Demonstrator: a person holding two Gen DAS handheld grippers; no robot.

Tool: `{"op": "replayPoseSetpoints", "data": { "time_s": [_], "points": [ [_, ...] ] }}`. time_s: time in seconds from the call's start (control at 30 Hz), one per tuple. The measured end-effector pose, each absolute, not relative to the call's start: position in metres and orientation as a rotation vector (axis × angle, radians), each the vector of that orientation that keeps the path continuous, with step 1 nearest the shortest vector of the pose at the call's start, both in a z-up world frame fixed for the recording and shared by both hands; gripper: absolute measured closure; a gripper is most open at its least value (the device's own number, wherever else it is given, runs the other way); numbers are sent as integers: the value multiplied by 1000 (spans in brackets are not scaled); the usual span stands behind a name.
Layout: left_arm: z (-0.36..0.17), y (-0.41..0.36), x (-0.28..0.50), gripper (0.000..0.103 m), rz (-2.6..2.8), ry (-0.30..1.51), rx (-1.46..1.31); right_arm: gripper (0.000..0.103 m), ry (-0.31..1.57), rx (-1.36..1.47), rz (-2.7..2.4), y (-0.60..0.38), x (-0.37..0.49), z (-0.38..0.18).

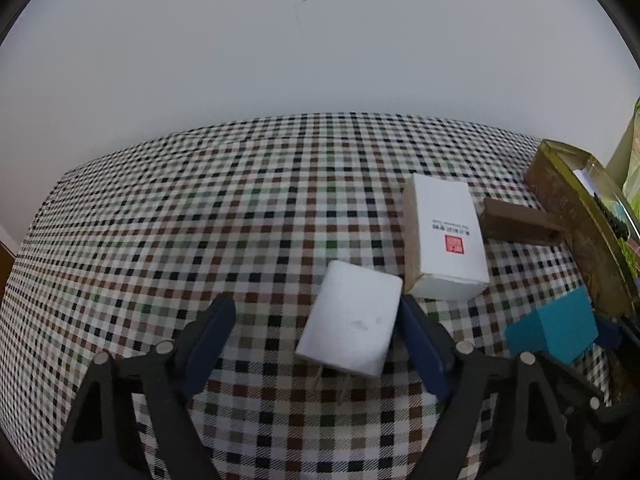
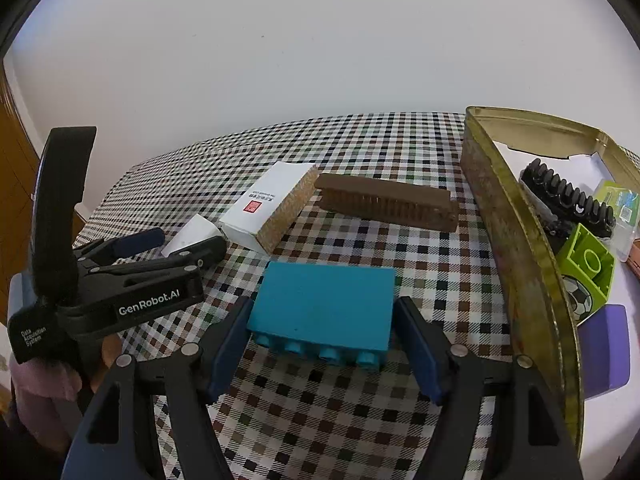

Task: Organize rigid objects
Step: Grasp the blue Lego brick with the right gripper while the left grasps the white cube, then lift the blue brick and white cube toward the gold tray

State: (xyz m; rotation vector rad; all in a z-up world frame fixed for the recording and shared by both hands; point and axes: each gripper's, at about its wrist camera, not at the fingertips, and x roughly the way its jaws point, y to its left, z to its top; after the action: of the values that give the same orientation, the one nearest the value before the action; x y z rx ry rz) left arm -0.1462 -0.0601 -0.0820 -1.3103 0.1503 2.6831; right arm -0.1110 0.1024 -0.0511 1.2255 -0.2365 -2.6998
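My left gripper (image 1: 316, 332) is open around a small white block (image 1: 350, 330); the block lies by the right finger, with a wide gap to the left finger. It also shows in the right wrist view (image 2: 192, 236), next to the left gripper (image 2: 176, 244). My right gripper (image 2: 324, 340) is open around a blue toy brick (image 2: 324, 308) on the cloth, fingers at its two ends. The blue brick shows in the left wrist view (image 1: 556, 330). A white carton with a red stamp (image 1: 444, 236) (image 2: 272, 204) and a brown comb-like block (image 2: 388, 202) (image 1: 520, 222) lie beyond.
An open gold tin (image 2: 516, 216) (image 1: 576, 220) stands at the right, holding a black ridged piece (image 2: 568, 198), a green brick (image 2: 588, 264) and a purple block (image 2: 604, 348). A checked cloth (image 1: 200, 208) covers the table; a white wall lies behind.
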Motion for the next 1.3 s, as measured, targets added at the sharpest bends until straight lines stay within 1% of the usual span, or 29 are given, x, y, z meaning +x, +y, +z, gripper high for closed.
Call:
{"op": "replayPoseSetpoints", "data": {
  "time_s": [0.03, 0.07, 0.13, 0.27, 0.3, 0.33, 0.37, 0.4, 0.43, 0.5, 0.53, 0.7, 0.9, 1.07, 1.2, 1.3],
  "points": [
    [-86, -64, -151, 15, 2694, 149, -1321, 29, -235, 1226, -2701, 102, -112, -51],
    [-87, -64, -153, 9, 2709, 135, -1340, 29, -234, 1226, -2702, 102, -113, -50],
    [-90, -69, -157, 4, 2720, 64, -1380, 29, -233, 1226, -2702, 103, -116, -52],
    [-88, -69, -156, 6, 2729, 61, -1377, 29, -238, 1226, -2700, 104, -117, -53],
    [-87, -67, -155, 10, 2734, 75, -1366, 29, -238, 1225, -2700, 104, -118, -54],
    [-86, -65, -153, 21, 2739, 89, -1354, 29, -239, 1225, -2700, 104, -118, -54],
    [-83, -60, -150, 38, 2733, 120, -1321, 29, -242, 1224, -2699, 103, -118, -55],
    [-81, -52, -144, 46, 2726, 151, -1301, 29, -249, 1222, -2694, 103, -120, -56],
    [-80, -47, -142, 57, 2718, 179, -1290, 29, -259, 1218, -2689, 104, -121, -57],
    [-79, -41, -140, 64, 2711, 214, -1276, 29, -277, 1214, -2685, 106, -123, -58],
    [-79, -42, -140, 66, 2705, 211, -1274, 29, -289, 1206, -2682, 107, -123, -57],
    [-79, -50, -140, 66, 2690, 117, -1269, 29, -290, 1171, -2683, 105, -120, -54],
    [-75, -76, -138, 66, 2669, -167, -1179, 29, -288, 1102, -2731, 105, -114, -45],
    [-70, -87, -136, 66, 2747, -238, -1120, 29, -238, 1027, -2784, 103, -107, -36],
    [-64, -82, -124, 66, 2818, -235, -1062, 29, -179, 931, -2823, 103, -97, -28],
    [-59, -74, -114, 66, 2867, -233, -1026, 29, -183, 847, -2814, 103, -89, -21]
  ]
}}
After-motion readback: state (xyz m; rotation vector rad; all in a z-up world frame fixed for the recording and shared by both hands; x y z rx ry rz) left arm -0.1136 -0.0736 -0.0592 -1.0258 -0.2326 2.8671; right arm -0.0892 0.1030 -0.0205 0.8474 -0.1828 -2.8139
